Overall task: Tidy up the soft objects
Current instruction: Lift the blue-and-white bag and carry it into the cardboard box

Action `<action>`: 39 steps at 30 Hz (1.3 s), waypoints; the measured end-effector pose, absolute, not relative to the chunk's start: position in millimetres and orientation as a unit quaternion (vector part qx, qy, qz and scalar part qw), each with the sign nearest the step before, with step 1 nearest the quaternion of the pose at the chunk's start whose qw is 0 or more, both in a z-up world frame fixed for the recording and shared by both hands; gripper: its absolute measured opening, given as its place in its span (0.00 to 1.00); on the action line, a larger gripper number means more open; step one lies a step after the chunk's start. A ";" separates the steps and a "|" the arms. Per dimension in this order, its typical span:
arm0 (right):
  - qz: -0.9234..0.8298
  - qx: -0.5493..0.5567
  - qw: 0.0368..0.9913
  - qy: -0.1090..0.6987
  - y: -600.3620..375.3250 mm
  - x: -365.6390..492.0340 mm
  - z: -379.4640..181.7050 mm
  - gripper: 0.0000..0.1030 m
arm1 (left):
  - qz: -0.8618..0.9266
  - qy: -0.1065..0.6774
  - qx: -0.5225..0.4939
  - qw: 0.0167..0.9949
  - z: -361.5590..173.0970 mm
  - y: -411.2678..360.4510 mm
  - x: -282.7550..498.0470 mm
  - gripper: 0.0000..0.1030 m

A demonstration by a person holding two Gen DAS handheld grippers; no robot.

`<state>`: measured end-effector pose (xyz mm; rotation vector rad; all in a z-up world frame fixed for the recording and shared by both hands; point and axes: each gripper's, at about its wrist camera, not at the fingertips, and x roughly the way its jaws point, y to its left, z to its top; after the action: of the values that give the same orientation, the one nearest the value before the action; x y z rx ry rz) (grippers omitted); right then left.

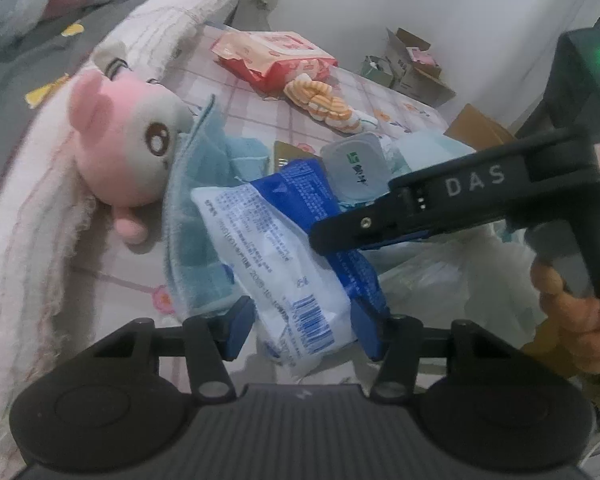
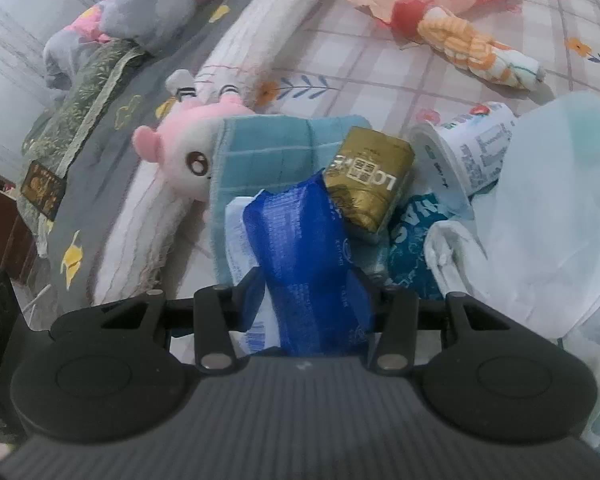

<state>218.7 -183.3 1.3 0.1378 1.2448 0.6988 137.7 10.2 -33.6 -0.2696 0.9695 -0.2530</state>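
Observation:
A soft blue-and-white tissue pack (image 1: 260,248) (image 2: 300,248) is held up over the bed. My left gripper (image 1: 304,328) has its blue pads touching the two sides of the pack's lower end. My right gripper (image 1: 324,240) (image 2: 312,300) reaches in from the right and pinches the blue part of the pack, which narrows between its pads. Behind the pack lies a teal towel (image 1: 196,216) (image 2: 276,144). A pink-and-white plush toy (image 1: 128,148) (image 2: 184,152) rests to its left.
A gold packet (image 2: 372,180), a tipped yoghurt cup (image 2: 468,152) and a thin plastic bag (image 2: 540,220) crowd the right. Farther back lie an orange-striped cloth roll (image 1: 324,104) and a red-pink pack (image 1: 276,56). Cardboard boxes (image 1: 412,64) stand by the wall. A rolled white blanket (image 1: 32,216) borders the left.

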 end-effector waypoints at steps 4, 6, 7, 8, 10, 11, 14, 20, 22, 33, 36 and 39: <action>0.321 0.085 0.743 0.581 -184.4 224.8 -7.7 0.47 | -0.117 0.467 -0.139 0.865 -41.4 11.0 144.9 0.58; 0.325 0.081 0.744 0.578 -181.6 224.0 -9.4 0.48 | -0.115 0.464 -0.144 0.866 -42.9 10.6 145.8 0.58; 0.325 0.078 0.746 0.576 -180.5 221.8 -9.4 0.47 | -0.112 0.464 -0.146 0.866 -42.7 10.2 145.8 0.58; 0.324 0.072 0.750 0.572 -179.3 219.4 -8.8 0.44 | -0.109 0.463 -0.144 0.868 -41.2 8.9 145.1 0.58; 0.327 0.057 0.758 0.562 -176.7 212.0 -4.7 0.41 | -0.104 0.460 -0.134 0.872 -37.6 6.2 142.7 0.57; 0.328 0.053 0.760 0.558 -176.1 208.3 -2.1 0.40 | -0.101 0.459 -0.131 0.873 -35.0 5.6 139.8 0.57; 0.336 0.050 0.766 0.546 -176.9 197.1 9.0 0.39 | -0.093 0.450 -0.130 0.879 -23.0 5.8 130.6 0.57; 0.356 0.076 0.785 0.500 -186.9 173.8 47.9 0.38 | -0.074 0.396 -0.098 0.910 22.0 -1.0 102.3 0.56; 0.363 0.084 0.797 0.476 -194.5 166.8 64.4 0.38 | -0.072 0.377 -0.082 0.920 37.9 -7.3 96.2 0.56; 0.312 0.145 0.861 0.374 -300.0 149.2 132.0 0.38 | -0.153 0.304 -0.026 0.940 104.6 -90.6 113.1 0.56; 0.271 0.163 0.879 0.356 -350.9 148.3 142.5 0.38 | -0.198 0.303 -0.008 0.932 111.8 -133.7 132.8 0.56; 0.231 0.181 0.889 0.352 -400.4 153.9 142.3 0.38 | -0.242 0.319 0.003 0.916 112.3 -181.0 158.4 0.56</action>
<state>153.9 -400.4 142.3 0.3764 0.7319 0.4801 158.4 -181.0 112.3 0.0057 0.6569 -0.4986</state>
